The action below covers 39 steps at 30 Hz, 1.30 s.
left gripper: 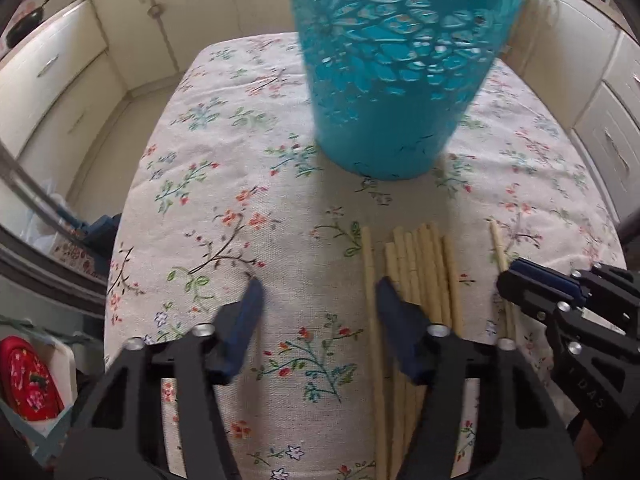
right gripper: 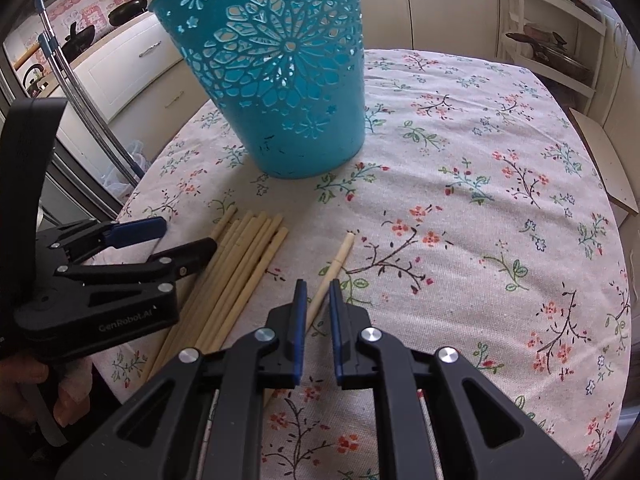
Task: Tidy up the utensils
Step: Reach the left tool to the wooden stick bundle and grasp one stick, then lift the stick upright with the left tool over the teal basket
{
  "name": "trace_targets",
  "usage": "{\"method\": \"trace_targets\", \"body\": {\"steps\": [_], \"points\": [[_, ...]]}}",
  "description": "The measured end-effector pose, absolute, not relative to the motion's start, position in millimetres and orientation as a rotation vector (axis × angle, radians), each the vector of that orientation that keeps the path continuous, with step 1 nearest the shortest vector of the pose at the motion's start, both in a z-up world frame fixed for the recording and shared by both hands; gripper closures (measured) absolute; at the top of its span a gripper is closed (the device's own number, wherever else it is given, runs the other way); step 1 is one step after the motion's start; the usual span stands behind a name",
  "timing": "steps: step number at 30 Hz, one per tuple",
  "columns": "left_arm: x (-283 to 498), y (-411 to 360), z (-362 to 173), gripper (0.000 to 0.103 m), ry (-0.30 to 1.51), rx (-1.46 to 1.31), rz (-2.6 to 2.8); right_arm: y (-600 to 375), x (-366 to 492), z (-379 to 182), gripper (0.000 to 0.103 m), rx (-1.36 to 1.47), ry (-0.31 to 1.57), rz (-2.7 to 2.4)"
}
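A teal cut-out basket point(left gripper: 396, 68) stands upright on the floral tablecloth; it also shows in the right wrist view point(right gripper: 280, 80). A bundle of pale wooden chopsticks point(left gripper: 420, 272) lies flat in front of it, also in the right wrist view point(right gripper: 240, 264). One single chopstick point(right gripper: 334, 272) lies apart to the right, also in the left wrist view point(left gripper: 500, 248). My left gripper point(left gripper: 316, 300) is open and empty, its right finger over the bundle. My right gripper point(right gripper: 318, 296) has its jaws narrowly parted around the single chopstick, not clamped.
The table is covered by a floral cloth point(right gripper: 500, 200). Cream cabinets point(left gripper: 60, 80) surround it. Pans point(right gripper: 128, 8) sit on a counter at the far left. A shelf unit point(right gripper: 552, 40) stands at the back right. A red item point(left gripper: 28, 376) lies low left.
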<state>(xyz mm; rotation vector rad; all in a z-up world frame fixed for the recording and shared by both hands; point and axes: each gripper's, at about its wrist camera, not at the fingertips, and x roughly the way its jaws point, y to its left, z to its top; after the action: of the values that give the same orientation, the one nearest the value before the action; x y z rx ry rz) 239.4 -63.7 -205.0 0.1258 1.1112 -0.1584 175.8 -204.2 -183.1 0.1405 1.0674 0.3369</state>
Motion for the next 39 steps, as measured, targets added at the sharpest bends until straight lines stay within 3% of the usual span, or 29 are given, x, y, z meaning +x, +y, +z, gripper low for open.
{"method": "trace_targets", "body": {"steps": [1, 3, 10, 19, 23, 29, 39], "points": [[238.5, -64.6, -203.9, 0.086, 1.112, 0.129, -0.178, -205.0, 175.4, -183.5, 0.092, 0.145, 1.063, 0.338], [238.5, -67.6, -202.4, 0.098, 1.133, 0.134, -0.212, -205.6, 174.6, -184.0, 0.092, 0.151, 1.053, 0.339], [237.0, -30.0, -142.8, 0.098, 1.081, -0.051, -0.295, -208.2, 170.4, -184.2, 0.092, 0.155, 1.032, 0.345], [246.4, -2.5, 15.9, 0.098, 0.633, -0.269, -0.325, -208.6, 166.2, -185.9, 0.091, 0.155, 1.003, 0.353], [261.0, -20.1, 42.6, 0.098, 0.442, -0.318, -0.287, -209.8, 163.6, -186.3, 0.091, 0.159, 0.987, 0.360], [293.5, -59.8, 25.3, 0.098, 0.281, -0.289, -0.191, -209.6, 162.9, -186.7, 0.090, 0.153, 0.961, 0.369], [326.9, -82.9, -54.9, 0.098, 0.405, -0.156, -0.108, -209.1, 163.5, -187.3, 0.090, 0.156, 0.955, 0.374]]}}
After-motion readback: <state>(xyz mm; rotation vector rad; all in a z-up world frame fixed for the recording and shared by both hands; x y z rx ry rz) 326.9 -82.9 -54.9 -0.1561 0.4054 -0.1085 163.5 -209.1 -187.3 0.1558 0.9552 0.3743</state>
